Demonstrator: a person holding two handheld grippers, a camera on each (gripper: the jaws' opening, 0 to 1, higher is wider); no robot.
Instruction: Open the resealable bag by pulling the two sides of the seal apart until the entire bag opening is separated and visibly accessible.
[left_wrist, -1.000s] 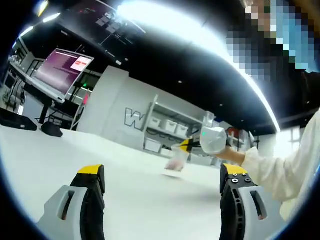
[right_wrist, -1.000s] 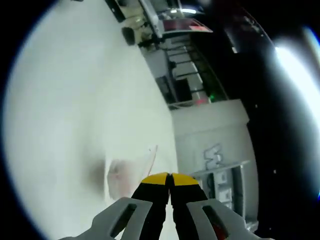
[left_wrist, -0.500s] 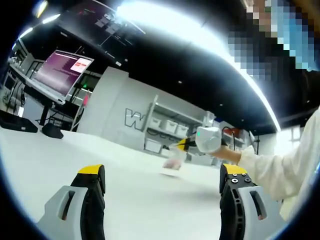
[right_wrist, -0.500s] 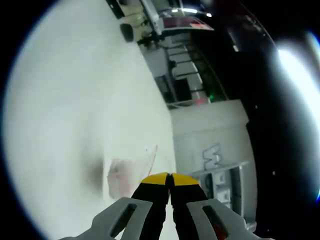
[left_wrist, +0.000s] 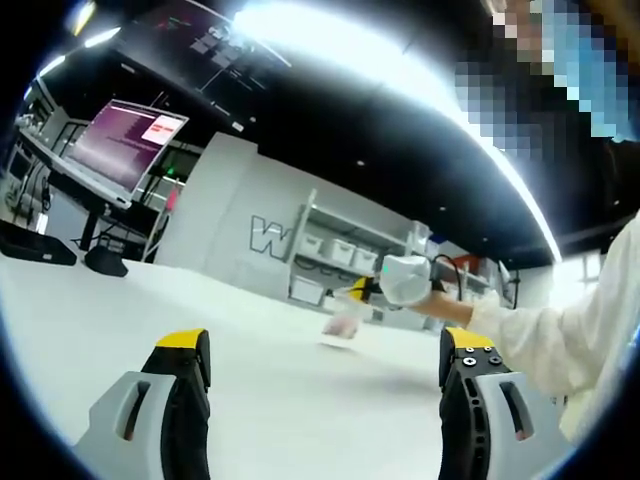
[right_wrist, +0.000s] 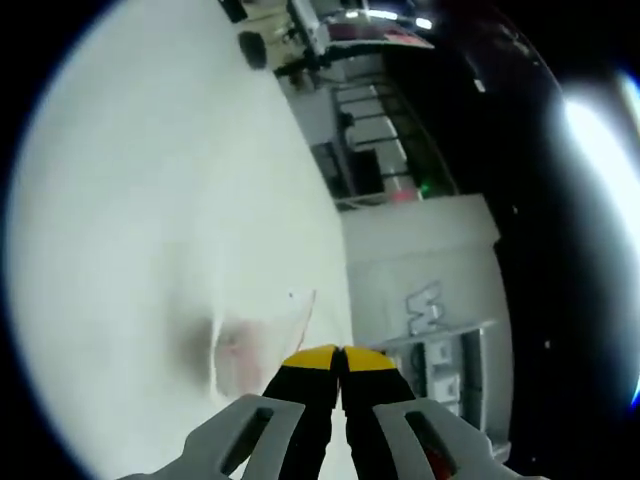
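Ahead of the right fingers: the resealable bag is hanging just off the white tabletop, its clear edge pinched at the tips.
Right gripper: yellow-tipped fingers are pressing together on the bag, likely anchoring one side of the seal.
Left gripper: fingers are standing wide with nothing between them, well short of the bag, probably lining up for the opposite side.
Seal: whether any of it is parting cannot be told.
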